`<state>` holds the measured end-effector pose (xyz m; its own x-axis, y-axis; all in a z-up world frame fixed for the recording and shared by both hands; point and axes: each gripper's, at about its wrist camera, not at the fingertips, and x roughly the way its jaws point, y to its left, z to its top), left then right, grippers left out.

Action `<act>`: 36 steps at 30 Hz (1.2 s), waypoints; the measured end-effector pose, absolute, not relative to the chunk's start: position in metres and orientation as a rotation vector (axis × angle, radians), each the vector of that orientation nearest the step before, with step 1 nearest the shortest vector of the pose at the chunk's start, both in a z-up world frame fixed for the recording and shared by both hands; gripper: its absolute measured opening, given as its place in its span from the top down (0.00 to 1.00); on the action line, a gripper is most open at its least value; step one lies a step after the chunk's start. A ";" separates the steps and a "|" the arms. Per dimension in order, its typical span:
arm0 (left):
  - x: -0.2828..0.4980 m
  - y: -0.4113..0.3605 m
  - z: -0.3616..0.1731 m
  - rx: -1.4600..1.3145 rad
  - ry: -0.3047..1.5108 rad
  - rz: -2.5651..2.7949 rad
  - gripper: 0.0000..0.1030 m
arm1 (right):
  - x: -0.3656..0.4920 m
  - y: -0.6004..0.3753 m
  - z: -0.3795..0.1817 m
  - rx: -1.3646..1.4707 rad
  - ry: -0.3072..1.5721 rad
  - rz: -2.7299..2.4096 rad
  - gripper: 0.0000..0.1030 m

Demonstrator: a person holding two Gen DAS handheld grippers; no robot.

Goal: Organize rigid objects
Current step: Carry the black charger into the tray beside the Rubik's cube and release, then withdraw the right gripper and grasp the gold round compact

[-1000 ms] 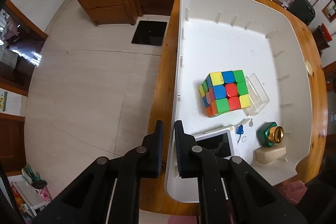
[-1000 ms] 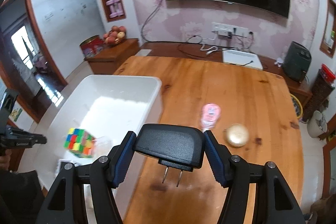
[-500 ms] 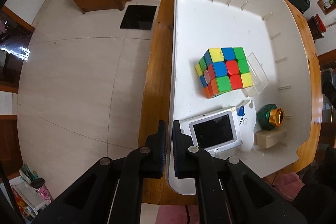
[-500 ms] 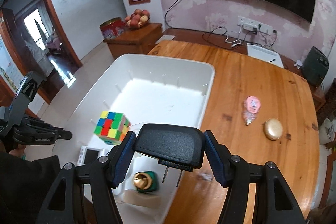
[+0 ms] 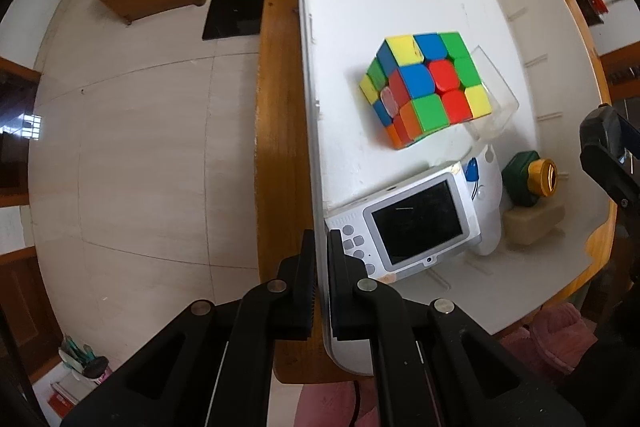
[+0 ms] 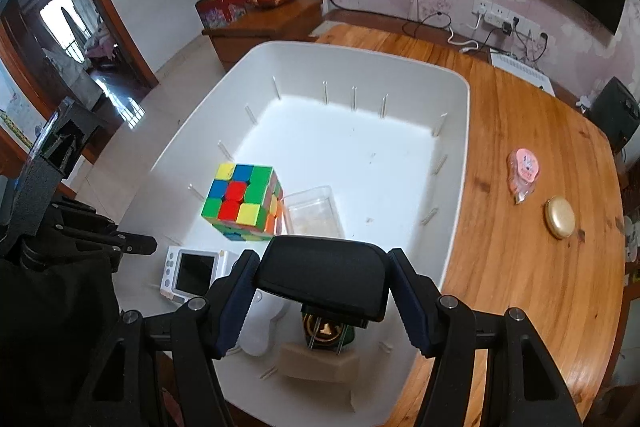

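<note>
A bin (image 6: 456, 163) sits at the left edge of a table (image 6: 520, 267), floor (image 5: 140, 147) beyond that edge. Inside it, a puzzle cube (image 6: 240, 201) lies near the middle, a clear box (image 6: 314, 215) touching its right side. Nearer the camera in the right wrist view, a screen device (image 6: 188, 273) rests against the bin's left wall, with a small jar (image 5: 528, 179) and a block (image 5: 534, 221) to its right. On the table right of the bin — a packet (image 6: 522, 175) and, just nearer, a round compact (image 6: 559, 217)
</note>
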<state>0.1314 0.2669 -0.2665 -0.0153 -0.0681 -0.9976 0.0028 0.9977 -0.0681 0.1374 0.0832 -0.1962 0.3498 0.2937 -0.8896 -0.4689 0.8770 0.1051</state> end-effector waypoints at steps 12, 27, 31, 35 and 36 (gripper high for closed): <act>0.138 0.263 -0.274 0.006 1.612 -0.112 0.95 | 0.136 0.081 -0.197 -0.156 1.131 0.417 0.36; 0.148 0.256 -0.274 0.015 1.625 -0.082 0.95 | 0.142 0.053 -0.181 -0.125 1.085 0.320 0.26; 0.147 0.257 -0.273 -0.001 1.623 -0.061 0.95 | 0.145 0.042 -0.177 -0.112 1.069 0.301 0.25; 0.146 0.257 -0.271 -0.019 1.625 -0.035 0.95 | 0.148 0.032 -0.176 -0.107 1.059 0.282 0.24; 0.150 0.261 -0.273 -0.023 1.626 -0.028 0.95 | 0.149 0.030 -0.176 -0.105 1.059 0.278 0.23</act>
